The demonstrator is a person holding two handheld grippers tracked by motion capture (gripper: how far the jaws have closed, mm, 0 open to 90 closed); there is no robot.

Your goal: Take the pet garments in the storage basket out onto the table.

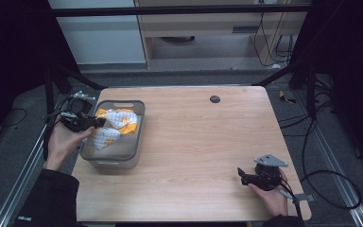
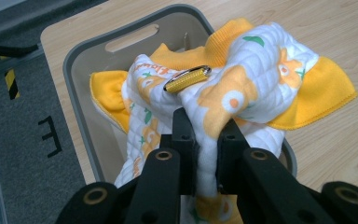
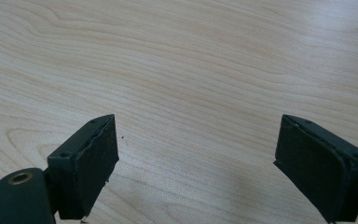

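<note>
In one grey bin [image 1: 133, 142] – left hand-held gripper [image 2: 208, 140] pinching one cloth [image 2: 242, 79] | right hand-held gripper [image 3: 196, 163] spread

A light wooden tabletop [image 1: 194, 142] is sitting in the middle of a dim room, with a small dark round cap [image 1: 214, 99] near its far edge. Grey carpet floor [image 1: 208, 75] is spreading around the tabletop. Beyond the tabletop, a white cabinet [image 1: 99, 33] and a pale wooden shelf unit [image 1: 208, 28] are standing. Black cables [image 1: 321, 156] are trailing on the floor right of the tabletop, and metal rails [image 1: 340, 189] are running along both its sides.
</note>
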